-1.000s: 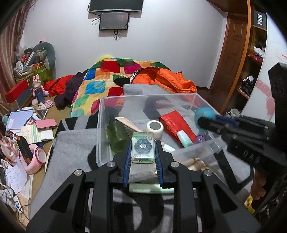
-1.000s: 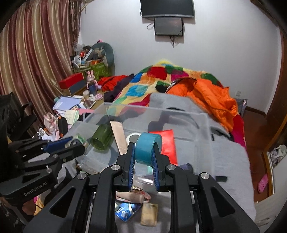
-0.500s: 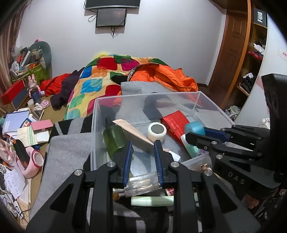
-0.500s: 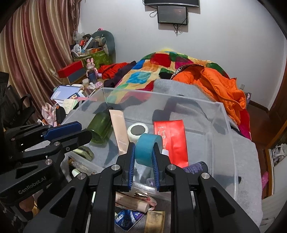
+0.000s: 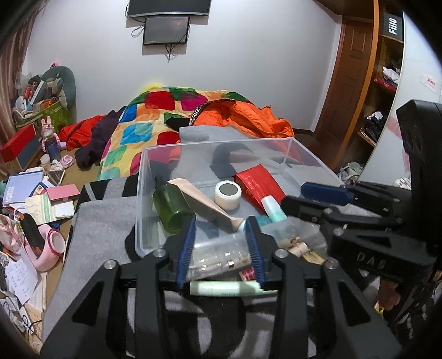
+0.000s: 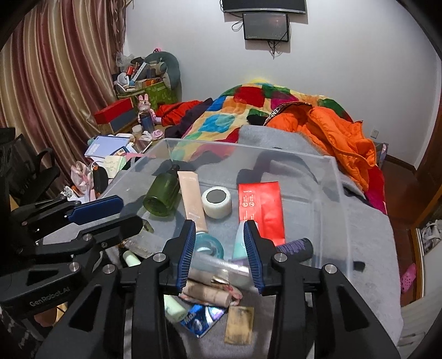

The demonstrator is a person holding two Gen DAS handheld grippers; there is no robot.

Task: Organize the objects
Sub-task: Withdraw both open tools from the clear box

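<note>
- Clear plastic bin [image 6: 335, 176]: on grey blanket [image 6: 367, 243], holding green bottle [image 6: 163, 193], white tape roll [image 6: 216, 201], red pouch [image 6: 261, 207], teal tape roll [image 6: 208, 245].
- Right gripper [image 6: 218, 226]: at bin's 6 o'clock; jaws just opened, nothing between.
- Left gripper [image 5: 220, 225]: jaws likewise just opened, empty.

A lived-in home bedroom. Bed heaped with a patchwork quilt [image 6: 243, 110] of bright squares, an orange puffer jacket [image 6: 337, 132] and a grey blanket [image 5: 102, 218]. Wall-mounted screen [image 6: 265, 26] above the bed's far end. Striped curtains [image 6: 55, 82] to one side, wooden door [image 5: 348, 71] and open shelves [image 5: 384, 82] to the other. Floor strewn with books, boxes and a pink rabbit toy [image 6: 143, 106].
</note>
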